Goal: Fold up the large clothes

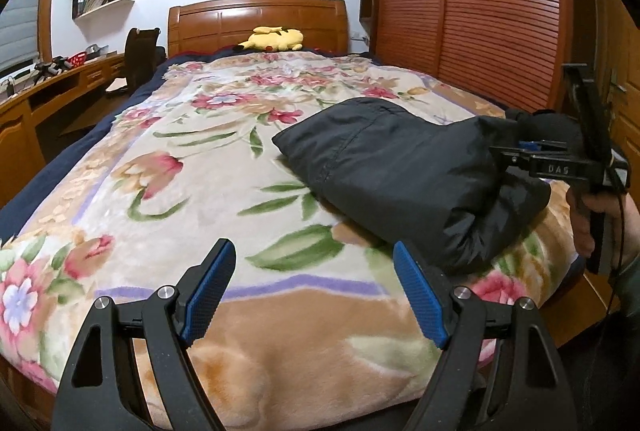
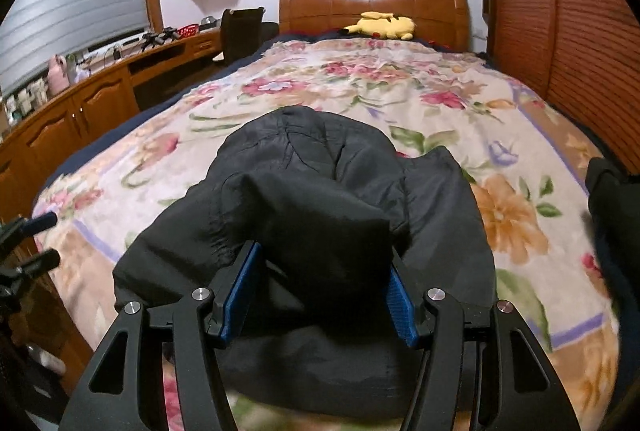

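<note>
A black jacket [image 1: 404, 175], bundled into a thick folded mound, is seen lying on the floral blanket [image 1: 192, 167] near the foot of the bed, toward the wardrobe [image 1: 472, 11] side. In the left wrist view the left gripper [image 1: 316, 295] is held with its jaws spread wide and nothing between them, just beside the jacket's near edge (no contact is visible). The right gripper [image 1: 532, 155] is shown there from the side, pressed against the jacket's end. Only the right wrist view reveals its blue pads [image 2: 242, 295]: the right gripper [image 2: 324, 299] is spread apart, with a raised fold of the jacket [image 2: 312, 215] bulging between the fingers, touching both. A yellow plush toy [image 2: 380, 25] is seen at the headboard [image 2: 372, 5].
</note>
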Tool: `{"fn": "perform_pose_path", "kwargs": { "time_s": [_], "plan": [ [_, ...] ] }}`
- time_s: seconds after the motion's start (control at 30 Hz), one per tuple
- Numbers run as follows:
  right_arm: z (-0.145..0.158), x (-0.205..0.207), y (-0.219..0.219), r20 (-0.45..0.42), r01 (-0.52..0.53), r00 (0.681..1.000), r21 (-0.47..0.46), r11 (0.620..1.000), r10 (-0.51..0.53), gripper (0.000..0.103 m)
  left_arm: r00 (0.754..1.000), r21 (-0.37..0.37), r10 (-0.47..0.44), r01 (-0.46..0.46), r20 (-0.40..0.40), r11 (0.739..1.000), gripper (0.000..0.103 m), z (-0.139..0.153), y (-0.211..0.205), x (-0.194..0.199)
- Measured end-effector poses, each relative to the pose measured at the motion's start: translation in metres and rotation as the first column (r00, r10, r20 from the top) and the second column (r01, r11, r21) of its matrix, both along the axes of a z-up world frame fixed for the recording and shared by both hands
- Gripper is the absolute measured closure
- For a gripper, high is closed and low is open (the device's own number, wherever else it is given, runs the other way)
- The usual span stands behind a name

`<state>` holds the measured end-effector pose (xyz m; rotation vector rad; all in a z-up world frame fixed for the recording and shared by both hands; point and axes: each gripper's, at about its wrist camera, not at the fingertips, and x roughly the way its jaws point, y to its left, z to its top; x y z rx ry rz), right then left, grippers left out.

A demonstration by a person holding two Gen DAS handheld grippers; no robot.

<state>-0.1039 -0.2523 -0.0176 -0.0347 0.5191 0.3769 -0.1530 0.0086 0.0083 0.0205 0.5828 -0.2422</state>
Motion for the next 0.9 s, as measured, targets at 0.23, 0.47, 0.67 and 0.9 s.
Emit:
{"fn": "perform_pose_path", "kwargs": {
  "time_s": [0.23,0.47,0.67,0.9],
  "plan": [
    [0.0,0.0,0.004,0.032,-0.023,0.999,-0.047,0.999,0.024,0.085,1.0,0.0,-0.002,0.002,0.0,1.0,0.021,-0.002,-0.002,-0.004],
    [0.014,-0.024,0.003,0.177,0.023,0.984,-0.048,0.999,-0.014,0.094,1.0,0.005,-0.013,0.013,-0.009,1.0,0.021,-0.004,-0.008,-0.004],
    [0.028,-0.053,-0.004,0.304,0.079,0.951,-0.044,0.996,-0.062,0.094,1.0,-0.001,-0.025,0.025,-0.009,1.0,0.021,-0.003,-0.012,-0.005],
    [0.014,-0.064,-0.05,0.255,0.158,0.955,-0.016,0.987,-0.149,0.094,0.998,-0.012,-0.058,0.058,-0.003,0.998,0.021,0.001,-0.024,-0.005]
  ]
}}
